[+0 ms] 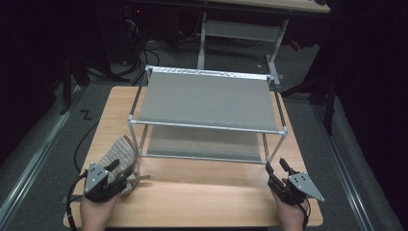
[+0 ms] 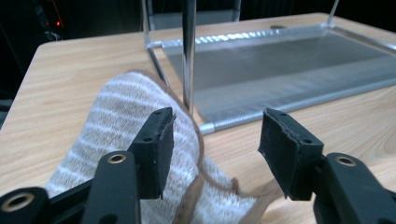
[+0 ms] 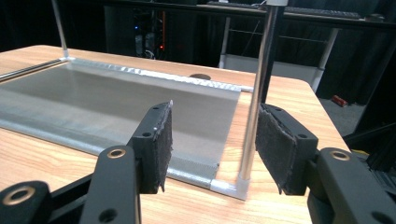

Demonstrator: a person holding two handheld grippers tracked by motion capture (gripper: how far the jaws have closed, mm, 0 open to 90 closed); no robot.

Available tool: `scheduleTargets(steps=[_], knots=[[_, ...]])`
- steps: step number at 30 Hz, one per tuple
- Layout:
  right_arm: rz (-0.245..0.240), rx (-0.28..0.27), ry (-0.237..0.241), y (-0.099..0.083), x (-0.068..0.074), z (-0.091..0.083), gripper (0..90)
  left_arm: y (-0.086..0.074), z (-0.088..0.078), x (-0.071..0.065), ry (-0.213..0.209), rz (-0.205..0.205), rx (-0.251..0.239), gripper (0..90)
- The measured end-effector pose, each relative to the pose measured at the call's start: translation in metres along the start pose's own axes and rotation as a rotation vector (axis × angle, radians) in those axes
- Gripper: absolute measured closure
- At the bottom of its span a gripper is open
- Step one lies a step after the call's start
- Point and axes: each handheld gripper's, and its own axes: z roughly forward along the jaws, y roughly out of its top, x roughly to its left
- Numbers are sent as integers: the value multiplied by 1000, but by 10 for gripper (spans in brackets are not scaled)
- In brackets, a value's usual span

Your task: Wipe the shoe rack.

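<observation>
Left tool [image 1: 117,174] open over striped cloth [image 1: 119,153] near desk [image 1: 202,199] front left corner, gripping nothing. Right tool [image 1: 275,169] open, empty, near front right corner, beside shelf rack [image 1: 207,103] post.

wooden table [image 1: 202,197] | metal rack [image 1: 207,126] | striped cloth [image 1: 119,153]
</observation>
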Motion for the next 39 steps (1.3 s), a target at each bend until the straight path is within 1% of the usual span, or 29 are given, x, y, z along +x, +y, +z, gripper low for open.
scheduleTargets(steps=[2,4,5,7,9,11,14,15,17,19,20,21,23,26,27,28,29,30,31,33,34,35,36,39], knots=[[-4,-4,3,1,1,-1,465,-3,2,1,17,8,19,431],[-11,-12,9,2,3,-2,465,-6,5,0,29,38,55,405],[-16,-14,9,2,3,-2,465,-7,8,0,33,44,75,388],[-16,-15,14,3,5,-1,465,-11,10,1,37,36,100,350],[-9,-16,18,3,7,0,465,-11,11,2,46,27,108,317],[-19,-9,27,3,10,1,466,-12,13,3,63,34,115,296],[-24,-9,35,2,11,2,467,-15,18,6,74,27,166,268],[-27,-11,38,2,11,1,468,-16,20,6,77,20,179,264],[-18,-14,34,3,11,0,469,-18,25,9,69,-2,224,257],[-12,-18,31,3,10,0,469,-19,31,10,61,-12,290,252],[-11,-20,31,3,10,0,470,-20,33,9,59,-16,300,259],[-11,-20,30,3,9,-1,470,-21,34,8,64,-2,310,278],[-12,-24,29,3,9,-1,470,-21,34,7,71,12,321,336],[-2,-23,32,3,9,0,471,-22,32,6,80,46,318,557],[-1,-22,32,3,9,0,471,-22,32,6,80,57,313,651],[-5,-20,34,3,9,0,472,-22,31,6,79,60,306,698],[-4,-22,34,3,10,0,472,-22,30,7,75,58,302,724],[-5,-21,32,3,10,0,472,-22,28,7,66,52,280,733],[-4,-24,32,3,10,-1,472,-21,25,6,59,53,247,738],[-4,-28,32,4,10,-1,473,-15,17,1,41,79,184,743],[-3,-28,31,4,10,-1,473,-13,15,-2,36,91,173,745],[-2,-28,30,4,10,-1,474,-11,15,-6,30,113,184,747],[-1,-27,30,3,10,-1,473,-11,16,-9,28,120,188,747],[-3,-25,33,3,10,0,474,-12,23,-11,13,109,196,746]])
